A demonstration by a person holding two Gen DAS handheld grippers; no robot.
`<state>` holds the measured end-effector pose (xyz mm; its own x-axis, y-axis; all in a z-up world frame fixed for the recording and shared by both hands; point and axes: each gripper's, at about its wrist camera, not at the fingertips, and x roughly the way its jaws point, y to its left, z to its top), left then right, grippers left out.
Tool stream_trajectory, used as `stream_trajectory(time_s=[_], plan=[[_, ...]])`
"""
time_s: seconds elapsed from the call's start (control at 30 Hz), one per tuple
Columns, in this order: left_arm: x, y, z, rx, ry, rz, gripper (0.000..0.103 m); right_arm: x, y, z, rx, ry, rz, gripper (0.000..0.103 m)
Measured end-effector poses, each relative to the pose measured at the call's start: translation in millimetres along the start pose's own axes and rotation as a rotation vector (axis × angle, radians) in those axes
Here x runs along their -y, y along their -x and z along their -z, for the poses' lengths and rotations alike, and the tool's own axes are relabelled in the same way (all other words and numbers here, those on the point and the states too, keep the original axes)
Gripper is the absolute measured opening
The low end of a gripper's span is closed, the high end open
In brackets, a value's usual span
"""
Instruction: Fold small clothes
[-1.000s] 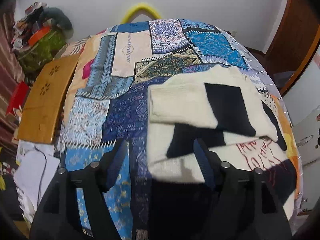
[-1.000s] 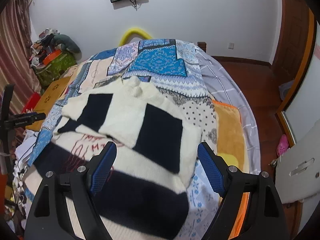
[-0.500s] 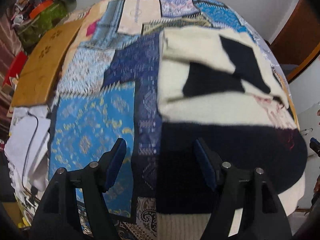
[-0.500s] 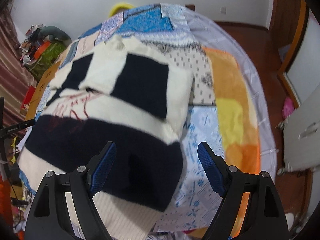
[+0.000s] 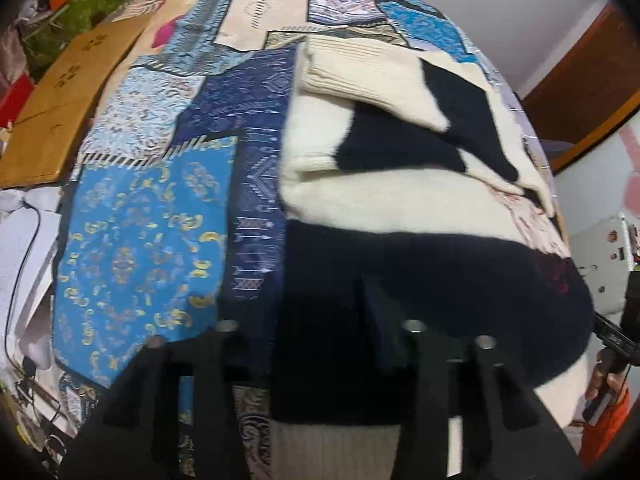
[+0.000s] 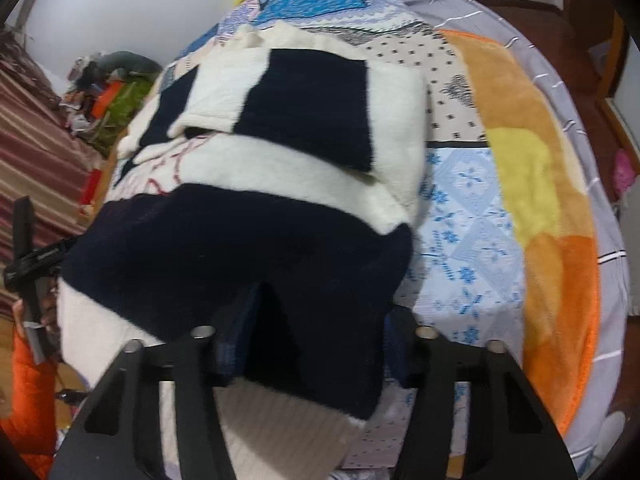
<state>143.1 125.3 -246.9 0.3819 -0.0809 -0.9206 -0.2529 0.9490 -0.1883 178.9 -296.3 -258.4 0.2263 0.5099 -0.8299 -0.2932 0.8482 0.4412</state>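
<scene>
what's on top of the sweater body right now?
Both sleeves lie folded across the upper part of the sweater, overlapping. Red lettering shows partly below them; the rest is covered. Under the sweater is the patchwork bedspread; what lies beneath the knit cannot be seen.

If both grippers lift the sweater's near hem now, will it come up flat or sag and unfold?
The sweater is thick, fuzzy knit, so it will likely droop between the grippers. Its folded sleeves lie loose on top and may slide off. It looks bulky, probably heavyish, but its fuzzy surface should grip well.
</scene>
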Motion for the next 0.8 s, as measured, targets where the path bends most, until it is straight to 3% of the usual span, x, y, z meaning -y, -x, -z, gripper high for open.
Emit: stream_trajectory(time_s=[0.1,0.17,0.53,0.8], plan=[[9.3,2.5,0.5,0.015,-0.032,-0.01,0.022,-4.8,0.3,-0.3,0.018,0.0,-0.011,0.018],[15.2,4.8,-1.2,0.028,-0.054,-0.028,0.008,-10.4,1.3,-2.7,0.034,0.021,0.012,0.009],[33.2,49.4,-44.7,0.222,-0.093,-0.041,0.007,-29.1,31.3,-49.9,0.179,0.08,-0.009,0.008],[31.2,38.7,-84.8,0.254,-0.064,-0.077,0.007,-26.9,32.8,-89.4,0.241,0.089,0.036,0.008]])
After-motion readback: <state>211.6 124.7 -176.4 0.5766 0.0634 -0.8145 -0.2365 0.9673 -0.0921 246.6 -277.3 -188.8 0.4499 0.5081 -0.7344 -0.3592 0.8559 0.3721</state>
